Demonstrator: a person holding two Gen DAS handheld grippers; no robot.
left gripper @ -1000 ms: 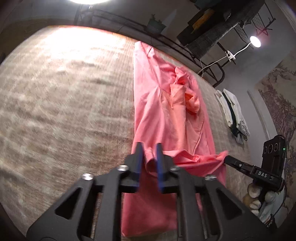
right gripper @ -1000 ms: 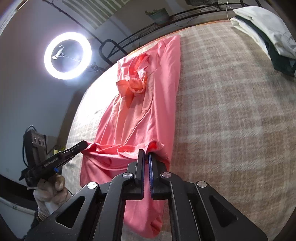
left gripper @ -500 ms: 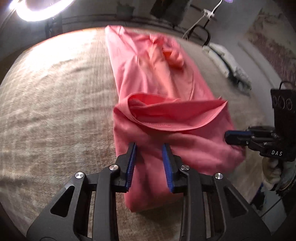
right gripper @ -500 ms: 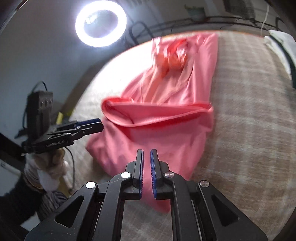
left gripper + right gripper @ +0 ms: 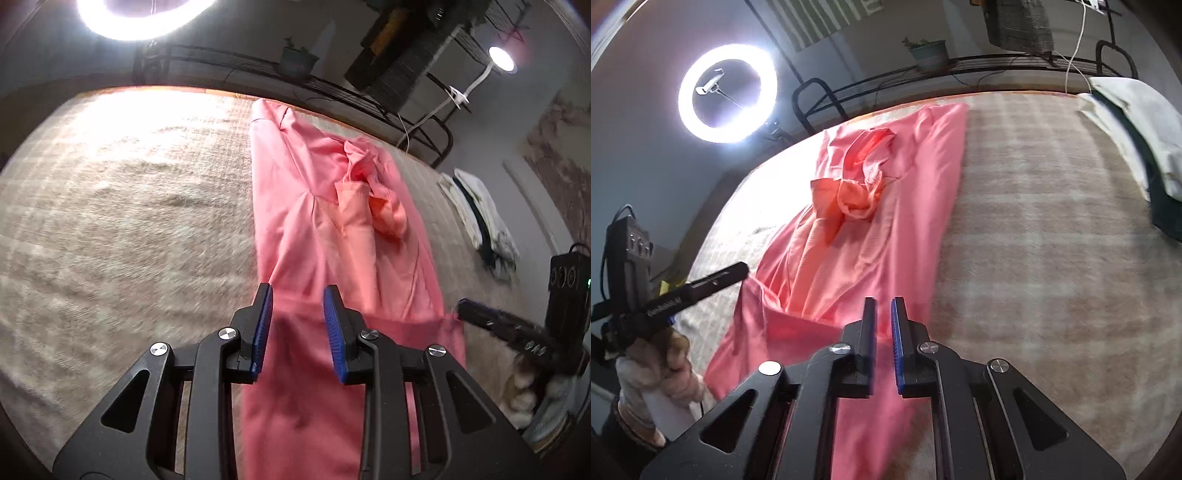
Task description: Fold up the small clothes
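Note:
A long pink garment [image 5: 295, 206] [image 5: 871, 236] lies lengthwise on the beige plaid blanket [image 5: 129, 206], with a bunched orange-pink part in its middle and a fold line across its near end. My left gripper [image 5: 297, 293] hovers open over that near end, nothing pressed between its blue pads. My right gripper [image 5: 883, 302] is over the garment's near right part; its jaws are opening with a narrow gap, and cloth shows beneath them, not pinched. Each gripper appears in the other's view at the garment's side edge: right gripper [image 5: 498, 328], left gripper [image 5: 713, 284].
Folded white and dark clothes [image 5: 1137, 147] [image 5: 480, 214] lie on the blanket's far right. A ring light [image 5: 727, 92], a metal rack [image 5: 960, 66] with a potted plant [image 5: 929, 51], and a small lamp [image 5: 500, 59] stand behind the blanket. A gloved hand [image 5: 653, 373] holds the left gripper.
A second ago both grippers were shut on the garment's near hem. They let it go and drew back, then came forward over the near end. The right jaws have parted a little.

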